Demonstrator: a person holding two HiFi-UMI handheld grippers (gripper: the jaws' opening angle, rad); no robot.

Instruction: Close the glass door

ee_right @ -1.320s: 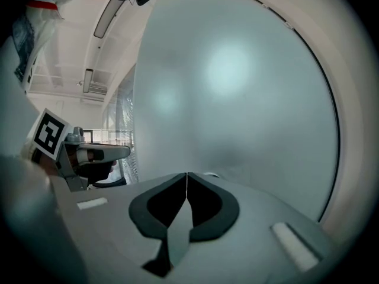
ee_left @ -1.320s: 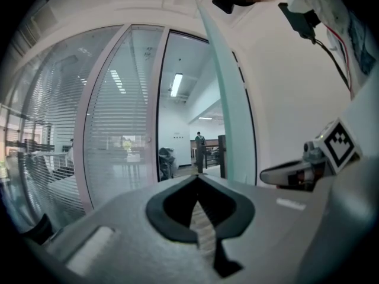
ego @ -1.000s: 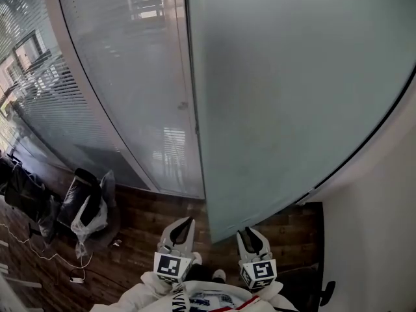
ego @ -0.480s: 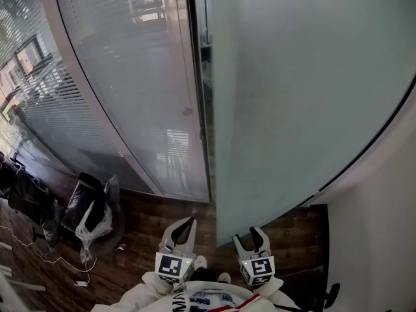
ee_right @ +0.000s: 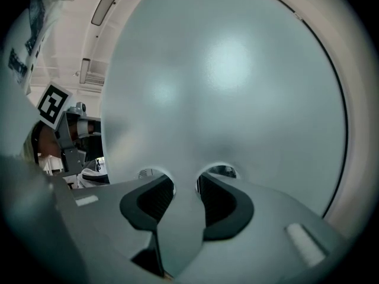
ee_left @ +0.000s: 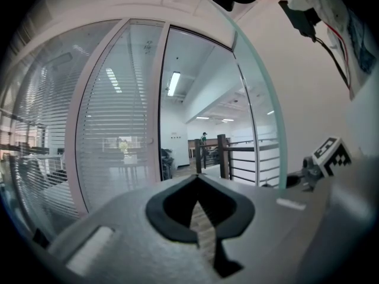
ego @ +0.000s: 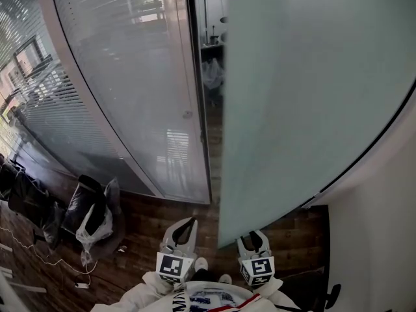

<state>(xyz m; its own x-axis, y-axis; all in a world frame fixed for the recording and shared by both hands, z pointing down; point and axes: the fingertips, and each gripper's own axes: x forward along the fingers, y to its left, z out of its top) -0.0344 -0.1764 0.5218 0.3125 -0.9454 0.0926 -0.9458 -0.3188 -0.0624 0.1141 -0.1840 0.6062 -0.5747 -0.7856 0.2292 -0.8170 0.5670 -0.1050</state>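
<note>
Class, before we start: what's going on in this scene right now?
A person is working a frosted glass door with two handheld grippers. The right gripper has the door's free edge between its jaws, which have just been closing and look clamped onto the glass. The left gripper is shut and empty, pointing towards the doorway. The door is not closed yet: a gap shows between its edge and the frame.
</note>
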